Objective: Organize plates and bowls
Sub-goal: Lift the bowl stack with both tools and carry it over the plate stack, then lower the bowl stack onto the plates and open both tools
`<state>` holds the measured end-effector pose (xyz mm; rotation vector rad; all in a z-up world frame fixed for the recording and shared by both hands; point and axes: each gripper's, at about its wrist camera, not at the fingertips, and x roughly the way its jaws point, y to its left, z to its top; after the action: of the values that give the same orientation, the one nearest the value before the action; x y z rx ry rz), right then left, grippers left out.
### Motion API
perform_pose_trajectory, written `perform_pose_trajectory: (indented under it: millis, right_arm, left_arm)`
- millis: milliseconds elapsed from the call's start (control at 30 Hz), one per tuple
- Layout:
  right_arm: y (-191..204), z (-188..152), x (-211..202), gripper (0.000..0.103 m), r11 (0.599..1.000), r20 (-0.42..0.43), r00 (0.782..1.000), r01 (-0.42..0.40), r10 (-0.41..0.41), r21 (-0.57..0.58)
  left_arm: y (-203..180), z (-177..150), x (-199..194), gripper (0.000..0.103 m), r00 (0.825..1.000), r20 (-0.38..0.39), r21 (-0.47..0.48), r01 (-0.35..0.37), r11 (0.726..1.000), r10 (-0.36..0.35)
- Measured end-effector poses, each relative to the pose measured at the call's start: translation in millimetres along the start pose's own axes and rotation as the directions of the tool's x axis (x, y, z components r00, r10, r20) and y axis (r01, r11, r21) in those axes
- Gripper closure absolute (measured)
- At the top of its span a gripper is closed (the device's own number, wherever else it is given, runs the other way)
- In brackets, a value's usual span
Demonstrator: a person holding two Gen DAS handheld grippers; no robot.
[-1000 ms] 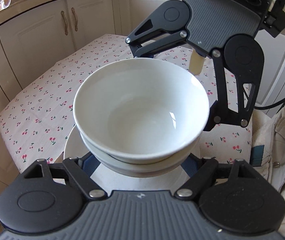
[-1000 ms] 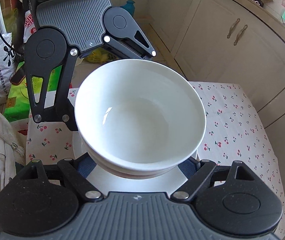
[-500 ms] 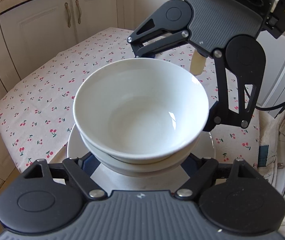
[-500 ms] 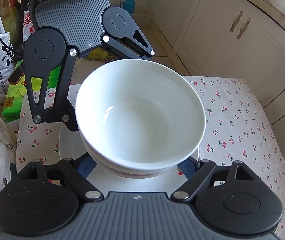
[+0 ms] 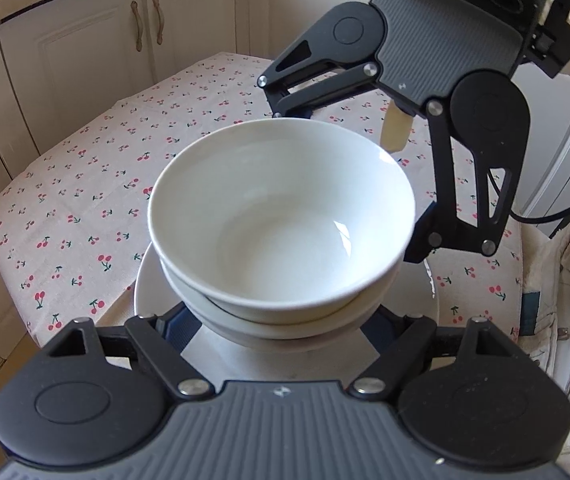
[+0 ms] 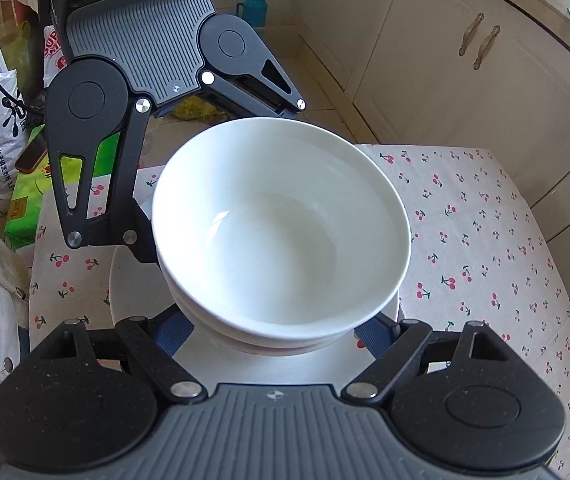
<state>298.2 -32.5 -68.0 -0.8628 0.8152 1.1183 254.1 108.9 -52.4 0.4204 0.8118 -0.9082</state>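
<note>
Fingers (image 5: 173, 330) of left gripper (image 5: 281, 330) and right gripper (image 6: 273, 330) both clamp the stacked bowls (image 5: 281, 216) from opposite sides; bowls sit over a plate (image 5: 145, 280) at centre, cherry-print desk (image 5: 85, 184) beyond at 10 o'clock.

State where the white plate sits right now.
In both wrist views the white plate lies on the cherry-print tablecloth, directly beneath the stacked white bowls.
</note>
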Motion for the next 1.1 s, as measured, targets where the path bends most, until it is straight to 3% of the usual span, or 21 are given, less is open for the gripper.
perform_pose_trajectory:
  millis: [200, 333, 467, 667, 800, 933, 1100]
  right_arm:
    - [-4.2, -2.5, 2.6, 0.013, 1.000, -0.005, 1.000, -0.009, 0.009, 0.029]
    - [-3.1, -4.2, 2.0, 0.011, 0.999, 0.006, 1.000, 0.007, -0.008, 0.032]
    - [-1.9, -4.3, -0.4, 0.007, 0.999, 0.019, 1.000, 0.021, -0.022, 0.048]
    - [6.0, -5.7, -9.4, 0.000, 0.991, 0.032, 0.994, 0.105, -0.108, 0.081]
    - [16.6, -11.1, -19.2, 0.000, 0.980, 0.032, 0.987, 0.152, -0.157, 0.125]
    - [32.6, -19.4, -26.4, 0.000, 0.966, 0.004, 0.978, 0.206, -0.209, 0.156]
    - [51.5, -34.1, -42.5, 0.000, 0.938, 0.023, 0.967, 0.241, -0.255, 0.247]
  left_arm:
    - [-2.5, -0.8, 0.2, 0.019, 1.000, 0.006, 0.009, -0.011, 1.000, 0.011]
    - [-3.5, -3.0, -0.9, 0.011, 1.000, 0.021, -0.001, -0.009, 1.000, 0.009]
    - [-9.0, -5.5, -6.0, 0.007, 0.998, 0.037, 0.001, -0.054, 0.999, 0.054]
    - [-27.4, -11.8, -13.7, 0.006, 0.991, 0.022, 0.005, -0.129, 0.992, 0.128]
    - [-42.3, -15.4, -23.2, 0.006, 0.979, 0.045, -0.026, -0.197, 0.980, 0.198]
    - [-58.3, -18.2, -38.0, 0.001, 0.951, 0.120, -0.085, -0.276, 0.957, 0.285]
    - [-79.9, -24.0, -52.7, 0.001, 0.932, 0.163, -0.206, -0.290, 0.935, 0.325]
